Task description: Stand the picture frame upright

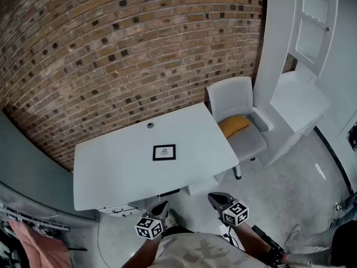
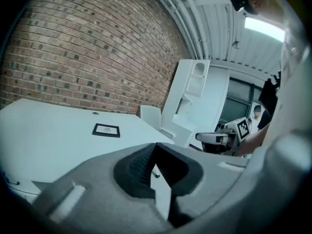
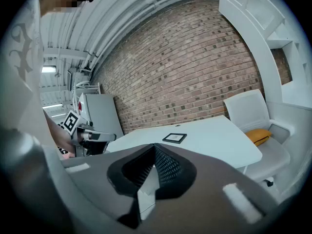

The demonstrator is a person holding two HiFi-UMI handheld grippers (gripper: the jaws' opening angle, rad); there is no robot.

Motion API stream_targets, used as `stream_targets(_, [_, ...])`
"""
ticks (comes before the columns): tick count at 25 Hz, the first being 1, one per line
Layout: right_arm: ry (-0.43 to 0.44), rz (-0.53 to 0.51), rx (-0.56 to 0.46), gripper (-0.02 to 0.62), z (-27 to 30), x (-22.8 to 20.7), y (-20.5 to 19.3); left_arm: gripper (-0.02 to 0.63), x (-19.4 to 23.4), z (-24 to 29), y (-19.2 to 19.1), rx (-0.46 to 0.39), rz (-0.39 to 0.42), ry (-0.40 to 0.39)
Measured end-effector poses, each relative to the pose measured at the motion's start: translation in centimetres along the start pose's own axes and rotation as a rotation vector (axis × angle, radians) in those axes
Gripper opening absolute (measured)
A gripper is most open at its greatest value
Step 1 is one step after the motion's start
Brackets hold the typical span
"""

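A small black picture frame lies flat, face up, near the middle of the white table. It also shows in the left gripper view as the frame and in the right gripper view as the frame. Both grippers hang short of the table's near edge, well away from the frame. My left gripper is shut with nothing in it, its jaws closed together. My right gripper is likewise shut and empty.
A white chair with a yellow cushion stands at the table's right end. A white cabinet is further right. A brick wall runs behind the table. A cable grommet sits near the far edge.
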State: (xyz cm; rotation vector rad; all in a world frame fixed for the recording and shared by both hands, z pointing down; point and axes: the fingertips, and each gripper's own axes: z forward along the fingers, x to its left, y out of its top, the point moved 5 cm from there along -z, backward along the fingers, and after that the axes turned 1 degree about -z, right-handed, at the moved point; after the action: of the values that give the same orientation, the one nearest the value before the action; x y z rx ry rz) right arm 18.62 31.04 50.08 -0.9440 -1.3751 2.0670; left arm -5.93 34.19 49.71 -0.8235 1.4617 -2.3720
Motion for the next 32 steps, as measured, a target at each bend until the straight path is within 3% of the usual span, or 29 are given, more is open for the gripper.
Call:
stream_targets(15, [-0.005,0.030,-0.029,0.008,-4.0,1.7,-1.4,0.003,-4.1,-1.8,-0.7,0.017,0.040,-0.026])
stream_targets(32, [0.006,0.011,-0.010,0.008,-3.1,2.3,-0.5,0.003,-3.8,-2.6,0.2,-0.010,0.044,-0.020])
